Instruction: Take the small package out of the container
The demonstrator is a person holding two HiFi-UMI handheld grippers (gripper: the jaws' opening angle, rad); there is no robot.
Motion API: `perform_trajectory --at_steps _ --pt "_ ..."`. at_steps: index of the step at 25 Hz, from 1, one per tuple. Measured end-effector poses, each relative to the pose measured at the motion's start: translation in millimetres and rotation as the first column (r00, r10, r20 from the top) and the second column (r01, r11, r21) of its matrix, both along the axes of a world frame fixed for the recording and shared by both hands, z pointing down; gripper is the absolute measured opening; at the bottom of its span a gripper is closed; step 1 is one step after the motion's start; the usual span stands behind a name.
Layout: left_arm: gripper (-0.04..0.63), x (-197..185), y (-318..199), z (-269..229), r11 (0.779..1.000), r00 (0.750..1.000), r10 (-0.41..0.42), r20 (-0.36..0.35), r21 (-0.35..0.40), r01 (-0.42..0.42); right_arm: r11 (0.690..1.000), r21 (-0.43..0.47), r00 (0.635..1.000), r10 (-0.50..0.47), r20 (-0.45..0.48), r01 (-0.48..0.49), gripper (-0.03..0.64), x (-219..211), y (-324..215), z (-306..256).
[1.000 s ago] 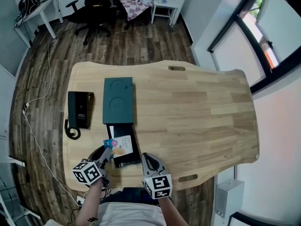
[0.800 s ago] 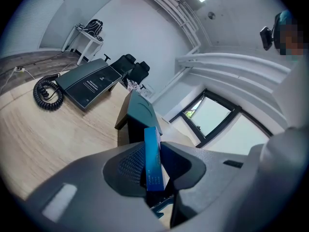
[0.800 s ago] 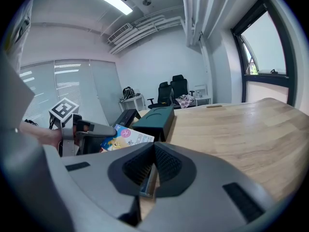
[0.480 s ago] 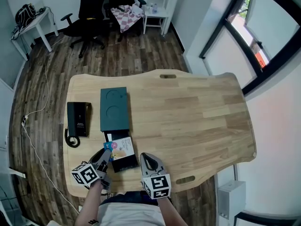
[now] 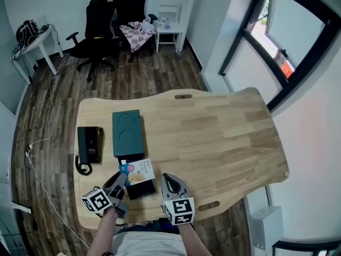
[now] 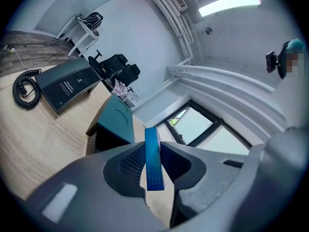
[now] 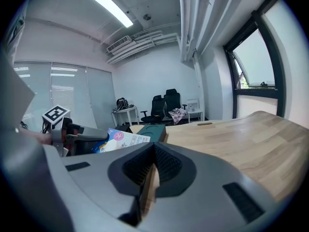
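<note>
On the pale wooden table [image 5: 224, 137] a flat teal rectangular lid [image 5: 127, 132] lies left of centre, with a black corded desk telephone [image 5: 89, 144] just to its left. Directly in front of the lid, toward the person, is the open black box container [image 5: 143, 190]. The small flat printed card package [image 5: 137, 170] is over the container, its left edge between the jaws of the left gripper [image 5: 121, 178]. The right gripper [image 5: 168, 180] is just right of the container. Behind the table are two black office chairs [image 5: 99, 16] and a small white side table [image 5: 169, 28]

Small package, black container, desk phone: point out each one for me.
small package [image 5: 138, 170], head view, on its white printed face.
black container [image 5: 143, 190], head view, on its bare near end.
desk phone [image 5: 89, 144], head view, on its black body.
</note>
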State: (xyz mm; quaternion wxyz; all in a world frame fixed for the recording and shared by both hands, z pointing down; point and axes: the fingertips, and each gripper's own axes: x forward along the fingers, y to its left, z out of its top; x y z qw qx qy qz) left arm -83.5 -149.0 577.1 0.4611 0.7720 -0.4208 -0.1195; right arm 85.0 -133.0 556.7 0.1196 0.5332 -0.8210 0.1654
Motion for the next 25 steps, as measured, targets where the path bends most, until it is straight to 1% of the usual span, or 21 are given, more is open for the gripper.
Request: perform_trajectory --at_steps 6,10,14,19,25 --pt "0.100 -3.1 6.4 -32.3 0.998 1.000 -0.010 -0.025 0.066 0.012 0.999 0.039 1.000 0.013 -0.004 -0.013 0.005 0.5 6.4 -12.0" --pt "0.100 -10.7 14.7 -41.0 0.995 1.000 -0.015 -0.018 0.096 0.016 0.998 0.067 1.000 0.005 0.000 -0.005 0.005 -5.9 13.1 -22.5" --pt "0.100 -12.9 23.0 -47.9 0.994 1.000 -0.015 -0.020 0.112 0.017 0.996 0.086 1.000 -0.003 0.007 0.002 0.005 -7.6 19.0 -28.7" --pt "0.100 -19.0 27.8 -59.1 0.992 0.999 -0.033 -0.042 0.117 0.038 0.996 0.093 1.000 0.003 0.013 -0.004 0.005 -12.4 25.0 -34.5" --pt "0.100 -18.2 32.7 -56.9 0.992 0.999 -0.024 -0.032 0.123 0.028 0.996 0.093 1.000 -0.002 0.000 0.002 0.005 -10.9 31.7 -33.6"
